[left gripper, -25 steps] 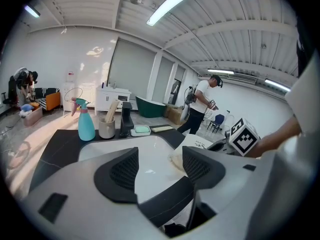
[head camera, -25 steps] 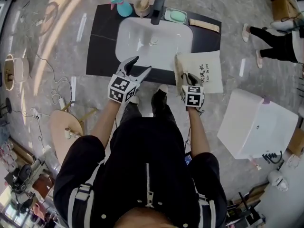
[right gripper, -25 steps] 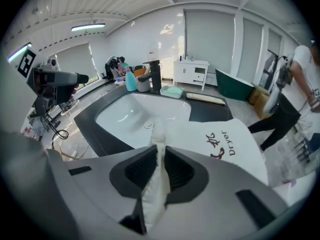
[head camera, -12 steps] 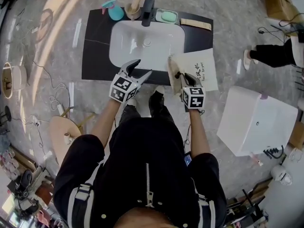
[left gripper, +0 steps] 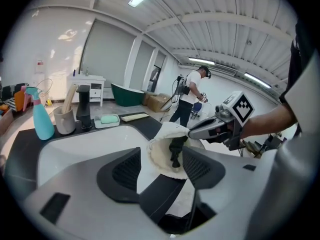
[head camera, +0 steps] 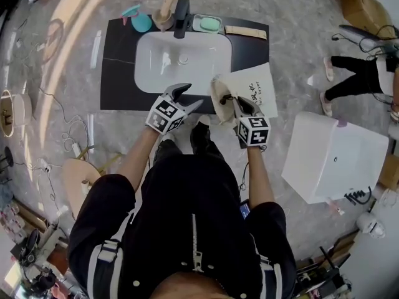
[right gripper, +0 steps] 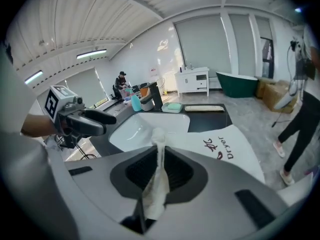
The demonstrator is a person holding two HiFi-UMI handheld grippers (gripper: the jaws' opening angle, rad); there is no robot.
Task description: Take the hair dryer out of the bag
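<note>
1. Right gripper (right gripper: 159,164): the jaws are pressed together on a pinched fold of the bag's rim and hold that edge raised, so that the mouth gapes.
2. Bag (head camera: 255,87): cream cloth with dark lettering. It lies on the right front corner of the black counter (head camera: 118,73), just right of the white basin (head camera: 184,55), with its open mouth towards the left gripper.
3. Hair dryer (left gripper: 175,151): a dark body, seen only in part inside the bag's open mouth; cloth hides the rest.
4. Left gripper (left gripper: 160,171): the jaws stand apart with nothing between the pads. It is held over the basin's front edge and points at the bag's mouth, near it but not touching.
5. Back of the counter, left to right: blue spray bottle (left gripper: 42,116), cup (left gripper: 64,120), black tap (left gripper: 83,109), green soap dish (left gripper: 109,120).
6. Background: a second person (left gripper: 190,96) stands on the floor beyond the counter.
</note>
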